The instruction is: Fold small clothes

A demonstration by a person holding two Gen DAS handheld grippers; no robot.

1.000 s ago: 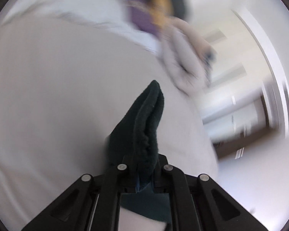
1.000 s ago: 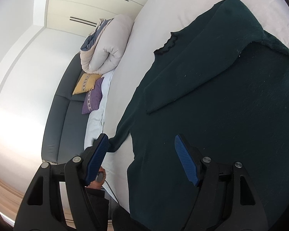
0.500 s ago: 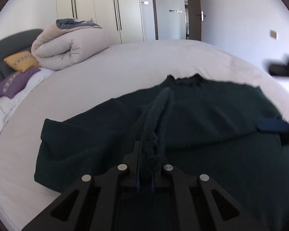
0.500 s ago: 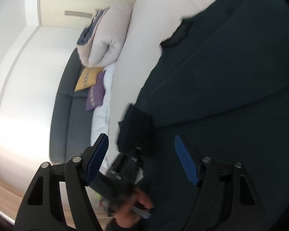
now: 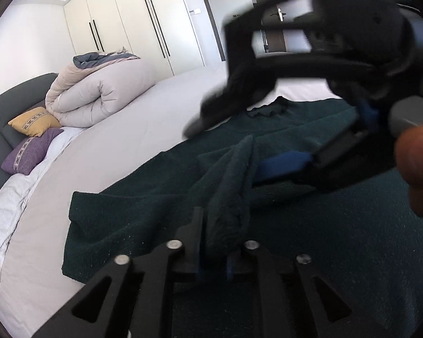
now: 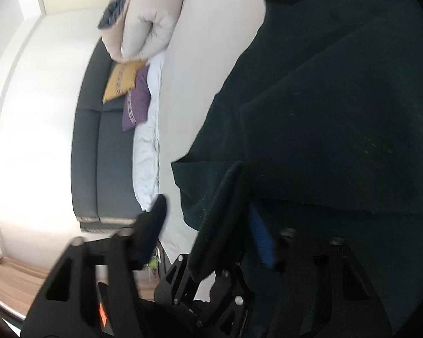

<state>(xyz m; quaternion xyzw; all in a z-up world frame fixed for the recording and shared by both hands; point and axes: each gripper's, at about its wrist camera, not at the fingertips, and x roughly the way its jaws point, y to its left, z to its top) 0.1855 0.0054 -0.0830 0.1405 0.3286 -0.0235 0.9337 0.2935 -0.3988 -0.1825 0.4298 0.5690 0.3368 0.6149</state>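
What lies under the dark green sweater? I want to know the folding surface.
The dark green sweater lies on a pale bed sheet, visible around its edges. Whatever is directly beneath the sweater's middle is covered.

Dark green knit sweater (image 5: 338, 233) spread out on the bed

It's a fuzzy, deep-green knit lying mostly flat on the pale bed sheet (image 5: 121, 140), with the frilly neckline (image 5: 265, 109) at the far end and a sleeve folded in across the body. The left edge is doubled over on itself, so there's a thick layered corner (image 5: 79, 219) near the side of the bed. One bit of fabric (image 5: 234, 186) sticks up in a narrow upright ridge in the middle instead of lying flat. From the other camera it's the same dark cloth (image 6: 338, 107), a bit blurry.
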